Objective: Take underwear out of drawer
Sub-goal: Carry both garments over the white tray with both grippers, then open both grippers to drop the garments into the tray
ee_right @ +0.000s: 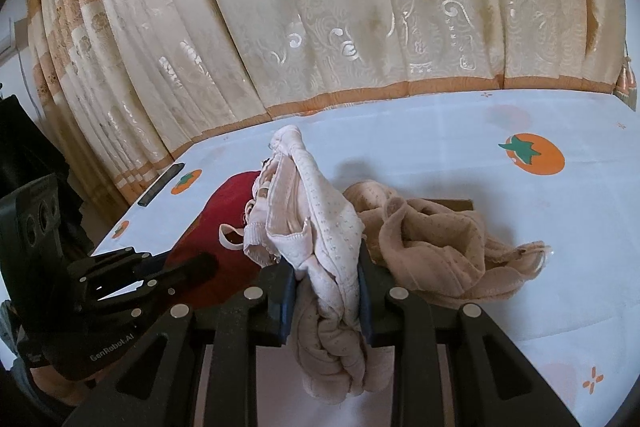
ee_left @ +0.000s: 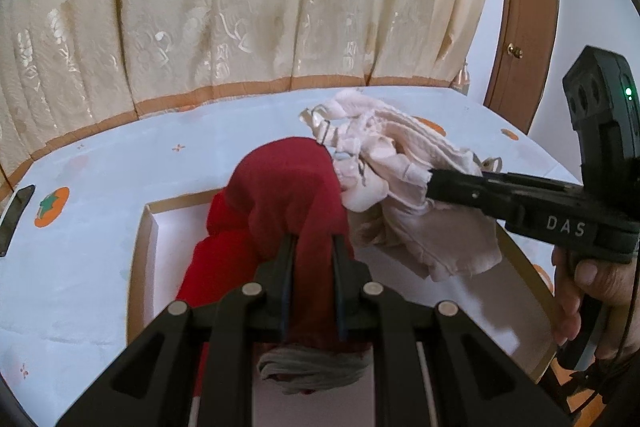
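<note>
In the left wrist view my left gripper point(ee_left: 314, 245) is shut on red underwear point(ee_left: 288, 183), which bulges up above the open drawer point(ee_left: 141, 251), a shallow white tray with a brown rim. To the right, my right gripper point(ee_left: 434, 185) pinches a pale pink bundle of underwear point(ee_left: 396, 151) beside the red piece. The right wrist view shows the right gripper point(ee_right: 325, 261) shut on that pink bundle point(ee_right: 316, 211). The left gripper point(ee_right: 200, 267) sits lower left with the red underwear point(ee_right: 224, 223). A beige garment point(ee_right: 432, 247) lies crumpled on the right.
A pale blue bed sheet point(ee_left: 80, 267) with orange fruit prints surrounds the drawer. A cream curtain point(ee_left: 240, 7) hangs behind it. A dark flat device point(ee_left: 16, 215) lies at the left edge, and a brown door point(ee_left: 524, 27) stands at the right. A hand point(ee_left: 580, 287) holds the right gripper's handle.
</note>
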Motion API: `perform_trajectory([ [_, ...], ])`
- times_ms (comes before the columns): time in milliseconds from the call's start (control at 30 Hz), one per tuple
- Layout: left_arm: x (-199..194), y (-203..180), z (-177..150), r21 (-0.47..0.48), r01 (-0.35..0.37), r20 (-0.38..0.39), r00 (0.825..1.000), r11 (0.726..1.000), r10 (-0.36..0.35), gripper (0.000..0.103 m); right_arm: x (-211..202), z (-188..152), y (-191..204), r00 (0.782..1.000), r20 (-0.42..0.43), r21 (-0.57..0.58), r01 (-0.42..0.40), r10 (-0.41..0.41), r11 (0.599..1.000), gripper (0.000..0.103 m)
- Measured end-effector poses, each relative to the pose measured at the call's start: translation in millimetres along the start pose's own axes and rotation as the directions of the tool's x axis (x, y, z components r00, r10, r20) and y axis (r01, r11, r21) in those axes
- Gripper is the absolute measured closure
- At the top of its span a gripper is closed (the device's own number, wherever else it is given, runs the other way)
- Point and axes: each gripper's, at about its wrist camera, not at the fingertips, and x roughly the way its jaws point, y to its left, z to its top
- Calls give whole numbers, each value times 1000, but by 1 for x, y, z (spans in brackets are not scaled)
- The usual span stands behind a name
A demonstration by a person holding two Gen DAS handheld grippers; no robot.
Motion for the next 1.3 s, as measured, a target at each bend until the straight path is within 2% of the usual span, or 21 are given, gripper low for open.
perform_trajectory([
  [400,14,2,3,-23,16,-53,998,1000,-18,88,10,4,1,999,-35,-6,10,-10,1000,74],
  [800,19,2,5,-21,21,-64,998,1000,-22,87,16,8,5,998,-51,-31,19,-20,999,72],
  [933,18,2,4,-17,17,-63,998,1000,-18,82,17,5,9,997,-66,-69,32,-36,997,72],
  [967,17,2,4,-18,18,-61,998,1000,-19,82,17,5,10,997,-65,-71,33,-38,997,71],
  [1067,16,2,4,-16,19,-59,998,1000,-20,80,14,4,8,997,-70,-65,35,-39,997,59],
  [1167,12,4,3,-28,22,-39,999,999,-23,69,11,4,11,996,-65,-80,60,-65,995,47],
  [1233,7,6,4,-35,24,-24,999,999,-24,60,7,3,13,995,-52,-86,81,-86,993,45],
  [1300,1,6,3,-35,27,-7,1000,999,-27,58,2,3,15,996,-36,-88,84,-87,993,45],
])
